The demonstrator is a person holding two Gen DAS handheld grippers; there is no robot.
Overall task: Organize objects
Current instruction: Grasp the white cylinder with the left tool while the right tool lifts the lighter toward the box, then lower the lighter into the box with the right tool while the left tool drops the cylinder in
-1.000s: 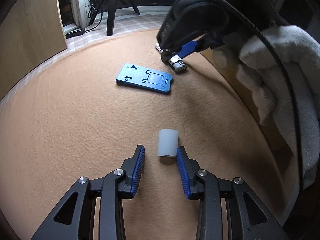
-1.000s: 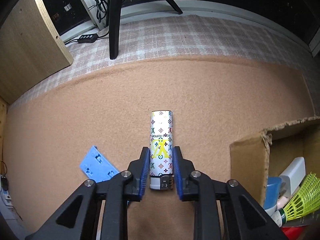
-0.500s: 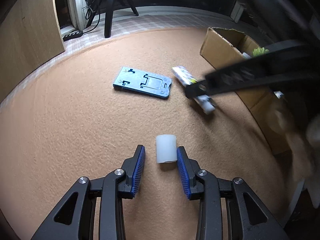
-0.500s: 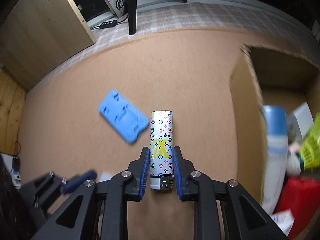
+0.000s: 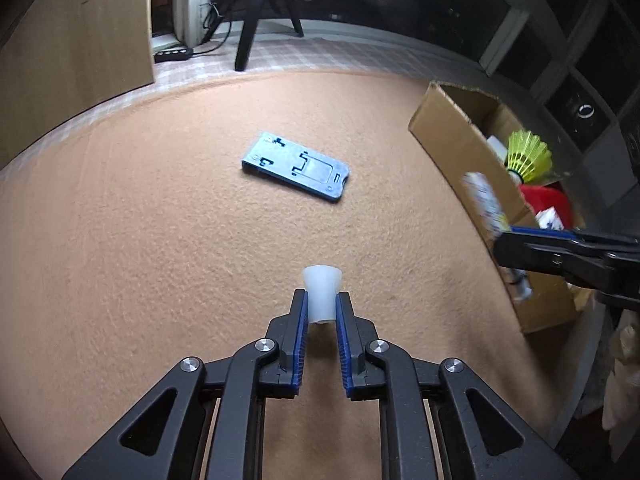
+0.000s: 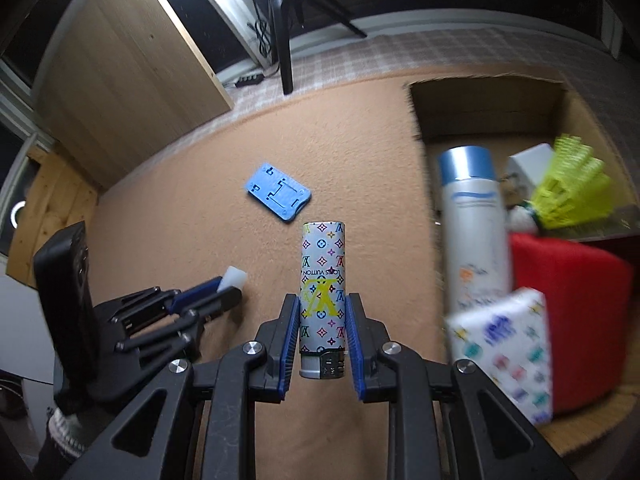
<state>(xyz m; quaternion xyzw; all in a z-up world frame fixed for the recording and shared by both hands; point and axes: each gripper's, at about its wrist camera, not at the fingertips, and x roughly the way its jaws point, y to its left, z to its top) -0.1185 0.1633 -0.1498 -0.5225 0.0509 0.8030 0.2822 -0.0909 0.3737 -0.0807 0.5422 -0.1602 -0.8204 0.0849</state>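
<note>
A small white tapered cap sits on the orange felt mat. My left gripper is closing on it, and both blue pads press its sides. The cap and left gripper also show in the right wrist view. My right gripper is shut on a white lighter with a coloured monogram print, held above the mat just left of the cardboard box. From the left wrist view the lighter is blurred at the box's near wall. A blue flat plate lies mid-mat.
The box holds a white bottle with a blue cap, a yellow shuttlecock, a red item and a patterned packet. A tripod leg, a power strip and a wooden panel stand beyond the mat.
My left gripper's jaws have closed onto the white cap. My right gripper has carried the lighter right, from near the blue plate to beside the box.
</note>
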